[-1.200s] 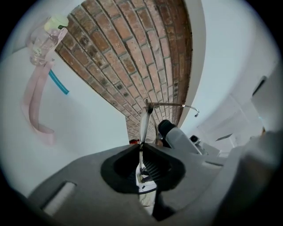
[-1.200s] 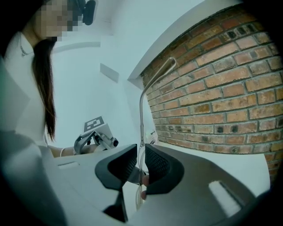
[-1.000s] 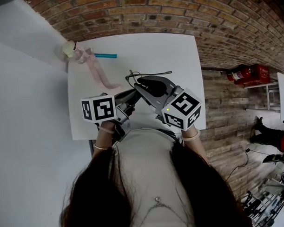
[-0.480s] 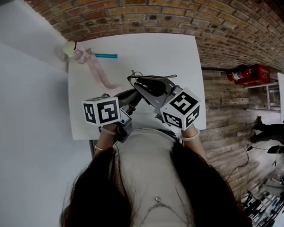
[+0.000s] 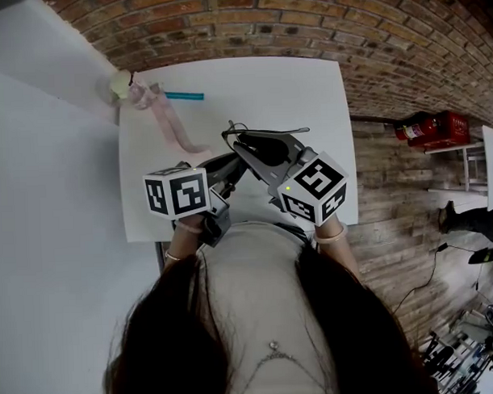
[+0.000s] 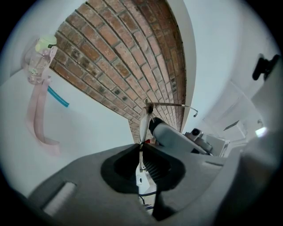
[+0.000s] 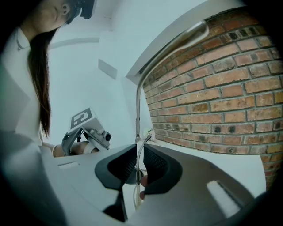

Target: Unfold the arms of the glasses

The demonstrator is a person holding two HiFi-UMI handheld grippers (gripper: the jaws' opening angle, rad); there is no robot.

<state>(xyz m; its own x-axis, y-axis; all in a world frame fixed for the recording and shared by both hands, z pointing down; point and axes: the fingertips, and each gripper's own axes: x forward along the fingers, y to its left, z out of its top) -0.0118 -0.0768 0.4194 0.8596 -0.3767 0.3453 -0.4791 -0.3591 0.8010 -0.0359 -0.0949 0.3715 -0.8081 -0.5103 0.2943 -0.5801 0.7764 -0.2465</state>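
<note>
Each gripper carries a cube printed with black-and-white square markers, one on the left (image 5: 178, 193) and one on the right (image 5: 315, 188) (patterns only, not letters).

The glasses (image 5: 264, 133) are a thin, dark wire frame, held between the two grippers over the near half of the white table (image 5: 307, 93). In the head view one slim arm runs out sideways to the right and ends in a small bend. In the left gripper view the front of the frame stands edge-on, with that arm reaching off to the right at its top.

The left gripper (image 6: 140, 148) has its jaws pressed together on the lower edge of the frame. The right gripper (image 7: 138, 161) has its jaws closed almost fully, with only the wire of an arm between the ribbed pads. That arm rises from the pads and curves away, close and blurred.

At the table's far left corner stands a small clear bottle (image 6: 39, 59) with a pale green cap. A pink strap (image 6: 35, 119) trails from it, and a thin blue stick (image 5: 184, 96) lies just beside it.
</note>
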